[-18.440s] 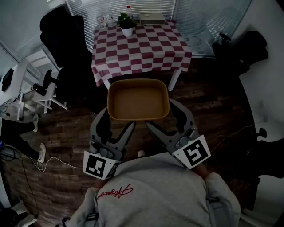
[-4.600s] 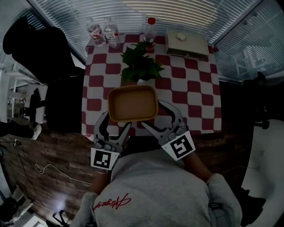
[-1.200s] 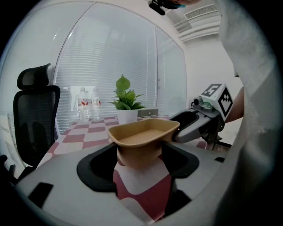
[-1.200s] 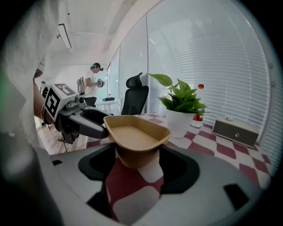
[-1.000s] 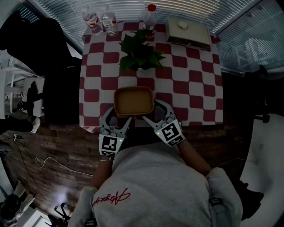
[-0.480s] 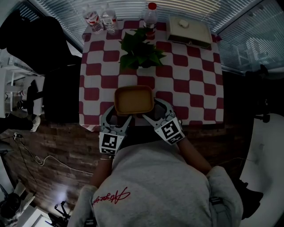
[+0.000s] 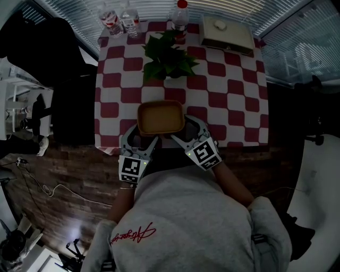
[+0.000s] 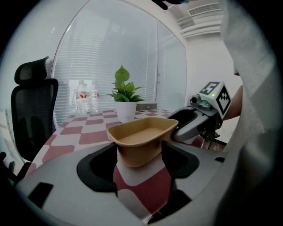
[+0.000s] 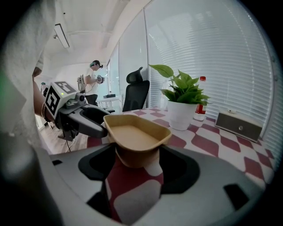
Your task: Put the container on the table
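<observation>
Container [image 7: 161, 118] is hovering low over the table [image 7: 228, 79] edge — we are clamping its ends with left gripper [image 7: 142, 139] and right gripper [image 7: 183, 137]; lowering and releasing probably remain.

Head view: high, steeply down on table [image 7: 228, 95]. Gripper views: low, close, at near edge, facing across it; all three share container [image 7: 160, 118], plant [image 7: 167, 59].

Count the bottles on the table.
3. Two clear bottles stand side by side at the far left corner of the table; a red-capped bottle stands behind the plant. None seems hidden.
</observation>
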